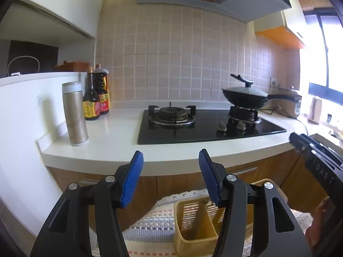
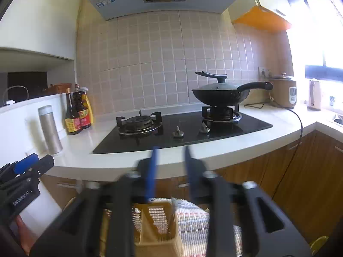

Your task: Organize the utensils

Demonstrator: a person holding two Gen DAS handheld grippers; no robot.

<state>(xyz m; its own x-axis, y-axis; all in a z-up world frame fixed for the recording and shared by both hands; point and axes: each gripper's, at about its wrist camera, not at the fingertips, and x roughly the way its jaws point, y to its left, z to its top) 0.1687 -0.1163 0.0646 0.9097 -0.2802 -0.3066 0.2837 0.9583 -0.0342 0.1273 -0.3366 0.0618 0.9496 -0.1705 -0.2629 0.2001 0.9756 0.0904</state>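
A yellow slotted utensil basket [image 1: 193,220] with a divider stands low in the left wrist view on a striped woven mat [image 1: 150,224]. No utensil shows in the part of it that I can see. My left gripper [image 1: 170,153] hovers above and in front of the basket, open, with nothing between its blue pads. In the right wrist view the same basket [image 2: 158,224] sits under my right gripper [image 2: 171,150], which is blurred and open with nothing between its pads. Each gripper shows at the edge of the other's view: the right gripper [image 1: 300,138], the left gripper [image 2: 35,162].
Ahead runs a white counter [image 1: 120,141] with a black gas hob [image 1: 205,126], a lidded wok [image 1: 244,96] on the right burner, a steel flask [image 1: 75,113] and sauce bottles [image 1: 96,98]. A rice cooker [image 2: 283,92] and kettle [image 2: 315,94] stand at the right. Wooden cabinet fronts [image 2: 300,171] lie below.
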